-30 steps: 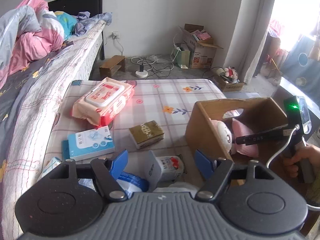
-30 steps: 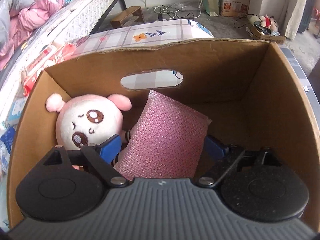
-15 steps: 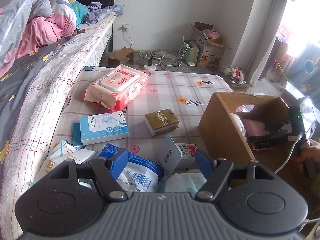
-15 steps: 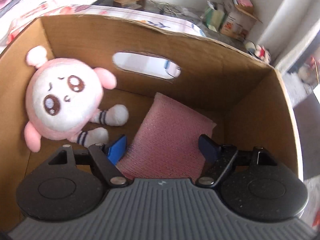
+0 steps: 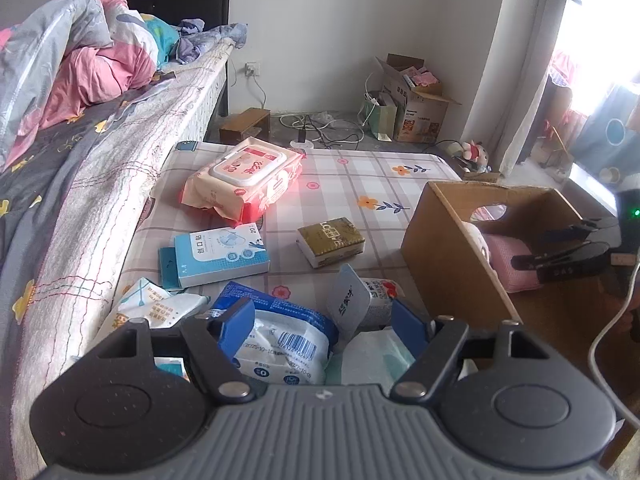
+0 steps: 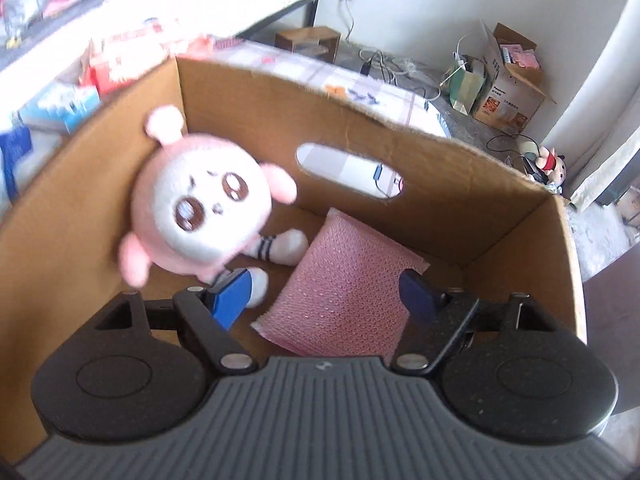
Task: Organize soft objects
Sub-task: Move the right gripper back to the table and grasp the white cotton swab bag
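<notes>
Blue-padded and black-framed, the right gripper [image 6: 326,294] hangs over the open brown cardboard box [image 6: 460,184], its jaws apart and opening. Below the gap between them lies a pink bubble-wrap pouch [image 6: 348,280], propped against the far wall of the box toward its right side; neither pad presses on it. At the left wall of the box leans a pink and white round-headed plush doll [image 6: 200,208], its striped legs reaching toward the pouch and one foot just behind the gripper's left pad. An oval handle slot pierces the far wall.

In the left wrist view the left gripper [image 5: 322,326] has its blue pads spread and widening, nothing pinched between them. Directly beneath lies a white and blue plastic pack with a barcode [image 5: 280,340] at the near edge of the checked flower-print tablecloth [image 5: 360,184]. Beside it stands a small white can with its foil lid peeled up [image 5: 360,300]. Farther out sit a light blue cardboard box [image 5: 222,256], an olive-gold packet [image 5: 332,240] and, toward the far left corner, a pink wet-wipes pack with a white lid [image 5: 244,176]. The cardboard box occupies the right edge of the cloth, the other gripper above it. A bed with a pink and grey quilt [image 5: 72,68] runs along the left edge.
</notes>
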Demonstrator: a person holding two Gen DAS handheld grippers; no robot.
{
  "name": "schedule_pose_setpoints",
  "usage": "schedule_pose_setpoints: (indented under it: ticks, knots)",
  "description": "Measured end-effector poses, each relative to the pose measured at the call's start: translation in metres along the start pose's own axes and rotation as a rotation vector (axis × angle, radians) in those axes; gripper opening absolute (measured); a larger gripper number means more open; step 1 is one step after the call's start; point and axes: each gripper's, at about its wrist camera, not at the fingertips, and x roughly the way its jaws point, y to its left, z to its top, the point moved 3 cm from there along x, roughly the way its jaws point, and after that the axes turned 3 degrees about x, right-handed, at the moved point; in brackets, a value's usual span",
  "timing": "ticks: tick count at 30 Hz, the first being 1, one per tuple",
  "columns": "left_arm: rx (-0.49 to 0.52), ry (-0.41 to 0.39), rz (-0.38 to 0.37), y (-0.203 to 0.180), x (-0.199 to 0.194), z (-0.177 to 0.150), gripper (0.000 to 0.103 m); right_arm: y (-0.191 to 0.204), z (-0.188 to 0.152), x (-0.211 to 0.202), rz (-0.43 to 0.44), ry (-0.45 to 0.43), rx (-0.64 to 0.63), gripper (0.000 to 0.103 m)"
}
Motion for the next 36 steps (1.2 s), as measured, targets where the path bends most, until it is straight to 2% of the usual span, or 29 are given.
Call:
schedule_pose_setpoints:
  ticks: [5, 9, 12, 15, 19, 21, 26, 27, 29, 32, 36]
  knots:
    - [0.014, -0.034, 0.048, 0.015, -0.022, -0.021, 0.078, 0.017, 0.016, -0.059, 0.087, -0.103, 0.05, 0.084]
    - [0.0, -0.064, 0.118, 0.037, -0.039, -0.038, 0.078, 0.044, 0.039, -0.098, 0.174, -0.172, 0.081, 0.084]
    - [-0.012, -0.072, 0.159, 0.055, -0.044, -0.049, 0.078, 0.071, 0.058, -0.115, 0.277, -0.195, 0.111, 0.084]
    - [-0.035, -0.061, 0.187, 0.073, -0.044, -0.056, 0.077, 0.105, 0.076, -0.116, 0.386, -0.179, 0.124, 0.084]
    - [-0.066, -0.055, 0.21, 0.094, -0.037, -0.064, 0.074, 0.162, 0.098, -0.093, 0.54, -0.083, 0.149, 0.083]
    - [-0.056, -0.055, 0.23, 0.101, -0.032, -0.062, 0.069, 0.187, 0.107, -0.075, 0.623, -0.005, 0.206, 0.08]
    - [-0.046, -0.031, 0.251, 0.128, -0.014, -0.047, 0.055, 0.257, 0.122, -0.021, 0.813, 0.237, 0.353, 0.066]
    - [-0.042, -0.023, 0.254, 0.133, -0.009, -0.043, 0.052, 0.272, 0.122, -0.012, 0.824, 0.276, 0.356, 0.064]
    - [-0.047, 0.012, 0.248, 0.146, 0.005, -0.035, 0.046, 0.3, 0.123, 0.009, 0.81, 0.337, 0.35, 0.054]
    - [-0.059, 0.089, 0.222, 0.16, 0.028, -0.026, 0.037, 0.319, 0.121, 0.035, 0.77, 0.418, 0.367, 0.048]
    - [-0.062, 0.178, 0.172, 0.171, 0.057, -0.024, 0.036, 0.333, 0.117, 0.063, 0.714, 0.488, 0.398, 0.047]
